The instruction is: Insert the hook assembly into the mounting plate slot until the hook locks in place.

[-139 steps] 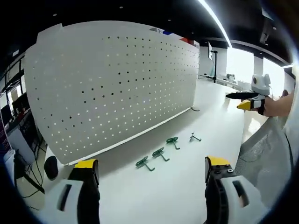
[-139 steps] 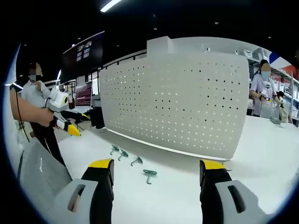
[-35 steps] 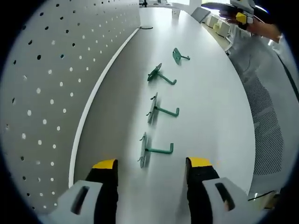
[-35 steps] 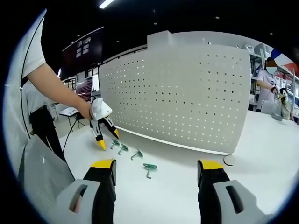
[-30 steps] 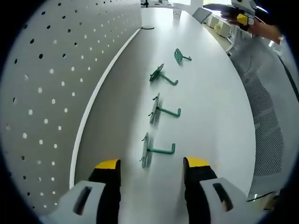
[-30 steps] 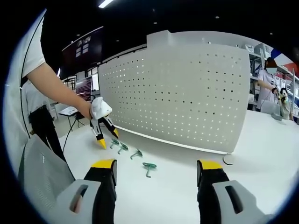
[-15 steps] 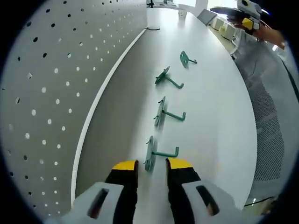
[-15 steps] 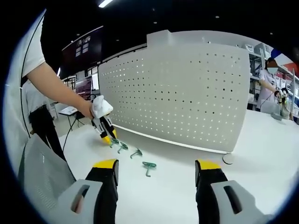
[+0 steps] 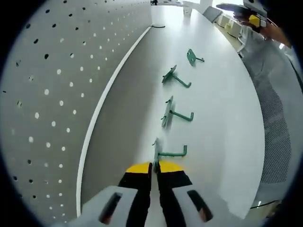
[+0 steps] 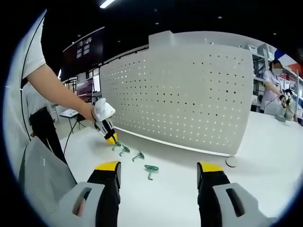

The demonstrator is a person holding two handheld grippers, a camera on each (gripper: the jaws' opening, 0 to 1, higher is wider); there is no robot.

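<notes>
surface: white (image 10: 265,156), under the right hand-held gripper (image 10: 158,172)
ceiling: dark, a light strip (image 10: 110,4) high above it
shelves: far right (image 10: 286,66)

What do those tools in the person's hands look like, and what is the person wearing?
Each hand-held gripper has two black jaws with yellow tips, rising from pale grey moulded housings with slots. The left hand-held gripper shows the same build as the right hand-held gripper. The person wears a short white sleeve.
</notes>
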